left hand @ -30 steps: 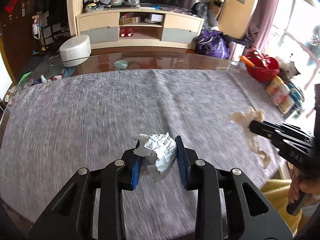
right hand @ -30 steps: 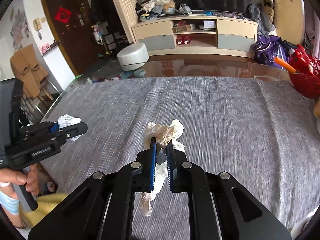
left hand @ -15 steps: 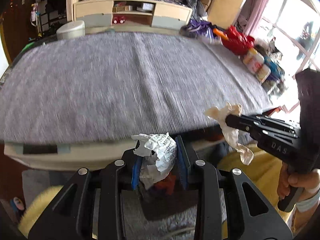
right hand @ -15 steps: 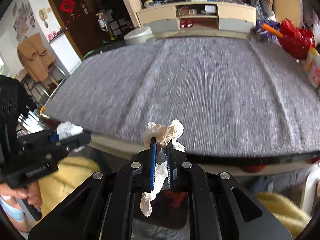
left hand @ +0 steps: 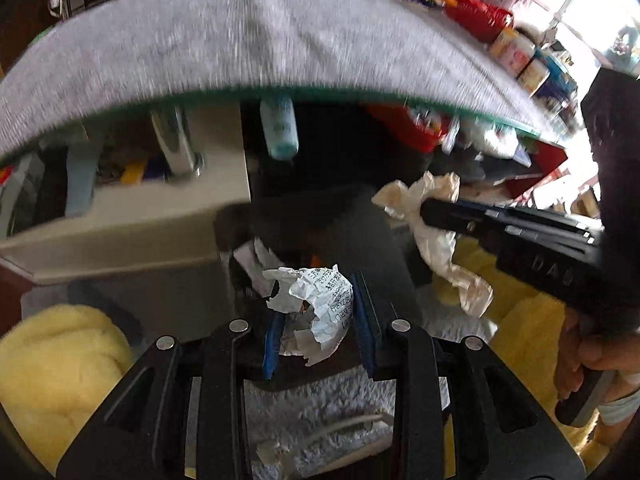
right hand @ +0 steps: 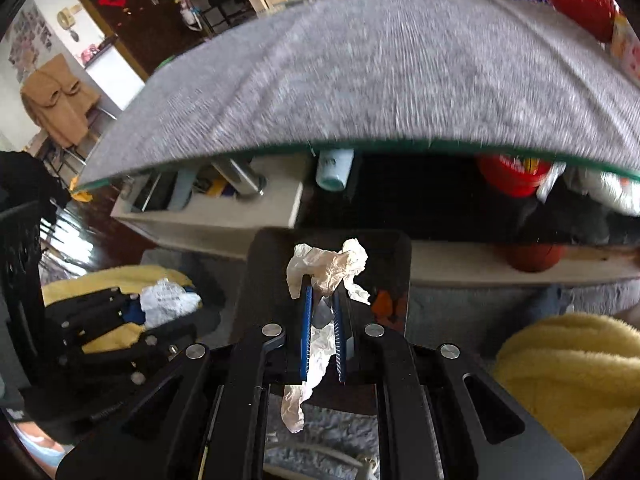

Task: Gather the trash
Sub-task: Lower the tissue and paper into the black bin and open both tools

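Observation:
My left gripper [left hand: 318, 312] is shut on a crumpled printed paper ball [left hand: 320, 308]. My right gripper [right hand: 322, 304] is shut on a crumpled beige tissue [right hand: 326, 266] whose tail hangs below the fingers. Both are held low, in front of the table edge, over a dark bin [right hand: 276, 264] on the floor; the bin [left hand: 332, 232] has scraps inside. The right gripper with its tissue [left hand: 424, 208] shows at the right of the left wrist view. The left gripper with the paper ball [right hand: 168, 300] shows at the left of the right wrist view.
The grey-covered glass table [left hand: 240, 40] fills the upper view, its edge just above. Under it are a shelf [left hand: 120, 216], a metal leg [left hand: 176, 148], a bottle [left hand: 280, 128] and red containers [left hand: 404, 128]. Yellow fluffy slippers [left hand: 52, 372] flank the bin on a pale rug [left hand: 320, 408].
Both grippers have come back off the table top and dropped below its edge, each still holding its trash. The views now look under the table at the bin.

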Demonstrator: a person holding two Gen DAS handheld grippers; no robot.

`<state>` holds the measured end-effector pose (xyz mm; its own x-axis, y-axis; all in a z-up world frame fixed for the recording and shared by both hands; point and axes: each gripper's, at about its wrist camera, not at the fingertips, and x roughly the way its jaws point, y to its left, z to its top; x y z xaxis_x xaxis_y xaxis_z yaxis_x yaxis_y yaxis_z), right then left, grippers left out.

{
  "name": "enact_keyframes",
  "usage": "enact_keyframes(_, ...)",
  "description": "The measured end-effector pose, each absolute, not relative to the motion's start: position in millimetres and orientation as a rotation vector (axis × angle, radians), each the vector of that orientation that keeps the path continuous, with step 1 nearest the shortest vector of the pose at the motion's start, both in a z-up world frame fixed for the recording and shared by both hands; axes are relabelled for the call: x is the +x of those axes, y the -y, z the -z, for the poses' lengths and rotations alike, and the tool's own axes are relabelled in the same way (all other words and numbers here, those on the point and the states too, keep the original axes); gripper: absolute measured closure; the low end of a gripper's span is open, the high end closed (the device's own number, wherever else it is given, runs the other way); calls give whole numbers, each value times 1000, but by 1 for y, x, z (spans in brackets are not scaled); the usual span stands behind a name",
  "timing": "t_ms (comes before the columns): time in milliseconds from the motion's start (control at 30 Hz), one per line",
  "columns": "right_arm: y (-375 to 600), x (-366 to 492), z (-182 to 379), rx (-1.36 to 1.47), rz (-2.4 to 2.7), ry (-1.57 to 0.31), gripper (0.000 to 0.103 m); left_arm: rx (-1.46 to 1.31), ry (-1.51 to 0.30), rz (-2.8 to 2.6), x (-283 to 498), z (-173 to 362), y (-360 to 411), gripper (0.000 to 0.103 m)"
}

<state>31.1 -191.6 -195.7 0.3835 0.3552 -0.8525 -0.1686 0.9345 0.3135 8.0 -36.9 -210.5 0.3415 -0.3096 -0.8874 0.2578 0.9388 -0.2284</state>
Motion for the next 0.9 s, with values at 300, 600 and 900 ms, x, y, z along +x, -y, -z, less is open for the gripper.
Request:
enact_keyframes(300,193,35,220,202,-315,-1194,89,-53,-1250,369,11,240,40,72)
enact_keyframes(600,196,43,228,238,-300,-1210,57,-44,-1266,370,15,245,42,49)
enact_keyframes(900,211,41,202,231,-225,-1120,13,-24,-1213,310,14,227,31,13)
